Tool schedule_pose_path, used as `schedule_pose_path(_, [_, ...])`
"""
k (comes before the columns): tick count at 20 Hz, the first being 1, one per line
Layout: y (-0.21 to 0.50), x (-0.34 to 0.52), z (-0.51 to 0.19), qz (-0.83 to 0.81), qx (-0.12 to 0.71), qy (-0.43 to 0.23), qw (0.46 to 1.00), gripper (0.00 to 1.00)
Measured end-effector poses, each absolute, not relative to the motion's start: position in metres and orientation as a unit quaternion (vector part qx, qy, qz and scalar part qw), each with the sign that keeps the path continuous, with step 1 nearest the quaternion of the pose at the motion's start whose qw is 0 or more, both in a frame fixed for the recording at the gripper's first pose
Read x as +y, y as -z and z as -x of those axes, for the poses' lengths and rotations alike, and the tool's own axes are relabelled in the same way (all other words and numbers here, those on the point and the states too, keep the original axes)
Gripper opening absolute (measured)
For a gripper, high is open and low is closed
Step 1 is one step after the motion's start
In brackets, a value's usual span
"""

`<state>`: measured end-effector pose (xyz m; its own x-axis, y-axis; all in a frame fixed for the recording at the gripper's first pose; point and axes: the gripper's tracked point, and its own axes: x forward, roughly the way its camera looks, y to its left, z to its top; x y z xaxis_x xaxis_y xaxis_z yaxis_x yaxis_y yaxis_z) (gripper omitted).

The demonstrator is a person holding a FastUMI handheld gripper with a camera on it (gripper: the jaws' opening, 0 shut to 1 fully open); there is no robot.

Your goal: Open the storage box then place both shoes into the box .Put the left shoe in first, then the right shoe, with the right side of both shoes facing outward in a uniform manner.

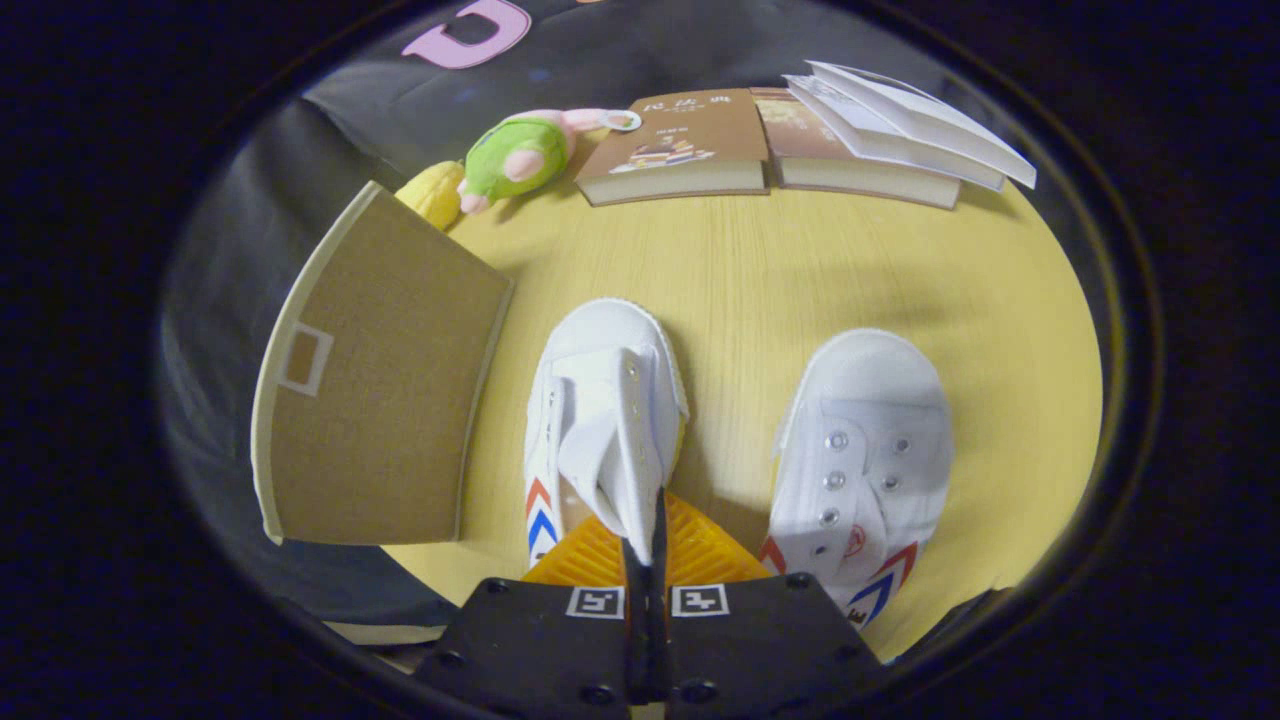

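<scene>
Claw point(645, 545) closed narrow on the tongue of the left shoe point(600, 400), both fingers pinching the white fabric; shoe held toe-forward at 12 o'clock from the fingers, apparently lifted by the tongue to carry it. Cannot tell whether the sole is clear of the desk point(780, 260). Right shoe point(865, 440) resting on the desk at 2 o'clock from the fingers, near the held shoe but apart, toe pointing the same way. Storage box point(380, 390) at 10 o'clock, just beside the held shoe; brown panel with pale rim facing up, judged to be the opened lid, interior not seen. Grip on the tongue judged chosen as the thinnest graspable part. Two closed books point(680, 140) and an open book point(920, 120) at 12 to 1 o'clock on the far edge; plush toy point(520, 155) at 11 o'clock. Left shoe first, per task; placement not yet done.
</scene>
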<state>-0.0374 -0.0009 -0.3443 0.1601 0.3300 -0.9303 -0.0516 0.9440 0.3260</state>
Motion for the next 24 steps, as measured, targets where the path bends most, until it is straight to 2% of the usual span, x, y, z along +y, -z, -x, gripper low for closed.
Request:
schedule_pose_path(7, [0.296,0.028,0.029,-0.215,0.615,-0.101,0.752,0.03])
schedule_pose_path(17, [0.169,0.105,-0.013,-0.240,0.545,-0.135,0.792,0.03])
schedule_pose_path(24, [0.162,0.199,-0.015,-0.230,0.547,-0.167,0.787,0.03])
